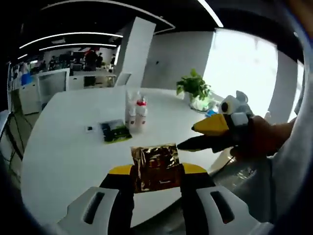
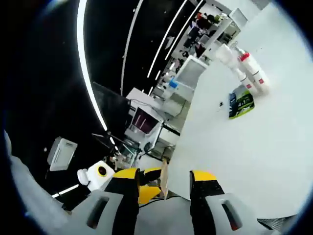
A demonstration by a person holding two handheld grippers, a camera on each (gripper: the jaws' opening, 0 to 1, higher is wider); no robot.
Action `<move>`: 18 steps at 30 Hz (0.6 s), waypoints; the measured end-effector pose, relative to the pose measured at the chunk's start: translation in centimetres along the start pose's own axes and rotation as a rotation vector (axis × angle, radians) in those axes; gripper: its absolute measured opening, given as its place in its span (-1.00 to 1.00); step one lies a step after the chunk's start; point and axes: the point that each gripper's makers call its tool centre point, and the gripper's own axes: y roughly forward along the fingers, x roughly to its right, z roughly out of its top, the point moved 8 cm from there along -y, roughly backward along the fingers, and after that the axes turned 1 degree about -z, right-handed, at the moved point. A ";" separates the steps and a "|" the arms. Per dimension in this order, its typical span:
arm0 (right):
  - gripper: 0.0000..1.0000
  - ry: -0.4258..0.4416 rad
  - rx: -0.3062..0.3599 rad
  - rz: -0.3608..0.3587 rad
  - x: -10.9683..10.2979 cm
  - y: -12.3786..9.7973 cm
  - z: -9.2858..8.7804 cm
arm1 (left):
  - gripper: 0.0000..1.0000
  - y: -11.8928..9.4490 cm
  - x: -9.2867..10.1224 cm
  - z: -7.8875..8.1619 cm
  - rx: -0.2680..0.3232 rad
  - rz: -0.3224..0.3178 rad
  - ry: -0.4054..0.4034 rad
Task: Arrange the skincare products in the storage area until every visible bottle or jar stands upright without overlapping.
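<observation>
Between the yellow-tipped jaws of my left gripper (image 1: 156, 170) sits a shiny gold-brown packet (image 1: 155, 164), held above the near edge of the white table (image 1: 63, 147). My right gripper (image 1: 188, 137) comes in from the right in a person's hand, its jaws parted just right of the packet. In the right gripper view my right gripper (image 2: 165, 175) stands open, with the packet (image 2: 165, 177) showing edge-on between its jaws and the left gripper (image 2: 149, 182) beside it. Two or three white bottles (image 1: 136, 112) (image 2: 247, 68) with red caps stand upright mid-table.
A dark green flat packet (image 1: 115, 131) (image 2: 242, 104) lies next to the bottles. A potted plant (image 1: 195, 90) stands at the table's far right. Desks and people are in the office behind the table.
</observation>
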 end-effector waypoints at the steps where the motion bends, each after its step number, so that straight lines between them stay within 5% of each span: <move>1: -0.38 0.004 -0.014 0.002 -0.1 0.2 -0.2 | -0.33 0.0 0.4 0.0 -0.002 -0.007 0.018; 10: -0.65 0.082 -0.075 0.014 0.4 0.9 -1.1 | -0.33 0.7 3.1 0.1 0.000 -0.115 0.163; 18: -0.88 0.069 -0.142 0.021 0.4 1.1 -1.9 | -0.32 0.8 3.3 0.1 -0.012 -0.125 0.188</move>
